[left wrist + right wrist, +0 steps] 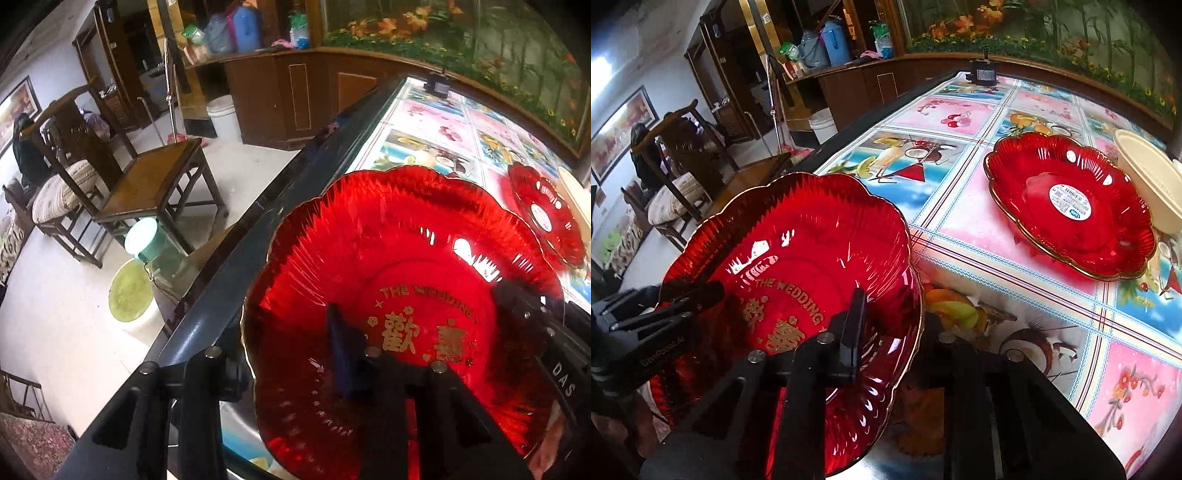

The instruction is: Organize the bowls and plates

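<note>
Both hand-held grippers, left (pixel 295 373) and right (pixel 894 332), clamp opposite rims of the red wedding plate (pixel 798 258) at the tabletop (pixel 979 229) edge; another red plate (pixel 1071 206) lies farther along.

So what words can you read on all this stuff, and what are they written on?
"THE WEDDING": gold letters on the near red plate, above gold Chinese characters.
"DAS": on the right hand-held gripper, cut off.
White sticker on the far red plate: too small to read.
Lettering on the left hand-held gripper: too blurred.
</note>
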`<action>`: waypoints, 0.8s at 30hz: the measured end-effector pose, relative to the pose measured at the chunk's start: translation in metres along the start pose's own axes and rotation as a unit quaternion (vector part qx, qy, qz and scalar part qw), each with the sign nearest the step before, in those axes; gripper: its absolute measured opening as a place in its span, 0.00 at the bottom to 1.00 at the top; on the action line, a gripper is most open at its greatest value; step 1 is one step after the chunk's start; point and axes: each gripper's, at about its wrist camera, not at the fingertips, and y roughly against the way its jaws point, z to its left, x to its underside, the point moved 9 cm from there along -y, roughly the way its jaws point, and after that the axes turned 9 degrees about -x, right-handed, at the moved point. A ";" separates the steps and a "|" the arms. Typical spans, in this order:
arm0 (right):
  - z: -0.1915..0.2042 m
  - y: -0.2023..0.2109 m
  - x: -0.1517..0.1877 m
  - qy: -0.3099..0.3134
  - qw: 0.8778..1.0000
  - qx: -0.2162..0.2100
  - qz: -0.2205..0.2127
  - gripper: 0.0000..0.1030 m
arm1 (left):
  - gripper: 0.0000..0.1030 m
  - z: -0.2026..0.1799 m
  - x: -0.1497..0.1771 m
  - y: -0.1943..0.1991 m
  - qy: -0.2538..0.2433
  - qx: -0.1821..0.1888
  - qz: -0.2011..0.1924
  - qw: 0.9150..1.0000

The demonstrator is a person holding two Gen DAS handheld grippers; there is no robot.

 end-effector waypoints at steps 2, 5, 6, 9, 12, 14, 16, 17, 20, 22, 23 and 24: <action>-0.004 0.002 -0.001 -0.012 1.000 -0.005 -0.004 0.18 | 0.31 -0.001 0.002 0.002 -0.003 0.007 -0.001 1.000; -0.006 0.006 0.002 -0.020 1.000 -0.009 -0.004 0.18 | 0.29 -0.001 0.004 0.007 -0.005 0.013 0.000 1.000; -0.007 0.009 0.003 -0.020 1.000 -0.009 -0.007 0.17 | 0.29 -0.002 0.005 0.009 -0.006 0.012 0.000 1.000; -0.003 0.021 0.006 -0.008 1.000 -0.005 -0.021 0.16 | 0.30 -0.003 0.013 0.019 -0.009 0.016 -0.001 1.000; -0.007 0.036 0.012 -0.031 0.998 -0.034 -0.032 0.16 | 0.30 -0.011 0.021 0.028 -0.024 0.023 -0.003 0.999; -0.010 0.039 0.016 -0.039 0.998 -0.041 -0.028 0.15 | 0.31 -0.017 0.030 0.033 -0.035 0.020 -0.002 0.999; -0.013 0.036 0.022 -0.049 0.998 -0.046 -0.005 0.16 | 0.31 -0.018 0.032 0.033 -0.038 0.011 -0.002 0.999; -0.014 0.028 0.029 -0.052 0.997 -0.045 0.021 0.17 | 0.33 -0.017 0.031 0.031 -0.038 0.003 -0.002 0.999; -0.007 0.031 0.027 -0.038 0.998 -0.039 0.023 0.19 | 0.37 -0.013 0.027 0.023 -0.028 -0.004 0.005 1.000; 0.004 0.032 0.026 -0.014 0.999 -0.038 0.031 0.32 | 0.48 -0.008 0.025 0.020 -0.028 -0.017 0.004 0.999; 0.009 0.031 0.027 -0.001 0.999 -0.040 0.035 0.40 | 0.57 -0.005 0.025 0.019 -0.027 -0.028 0.005 0.999; 0.014 0.032 0.026 0.009 0.998 -0.038 0.041 0.42 | 0.60 -0.001 0.025 0.019 -0.024 -0.036 0.004 0.999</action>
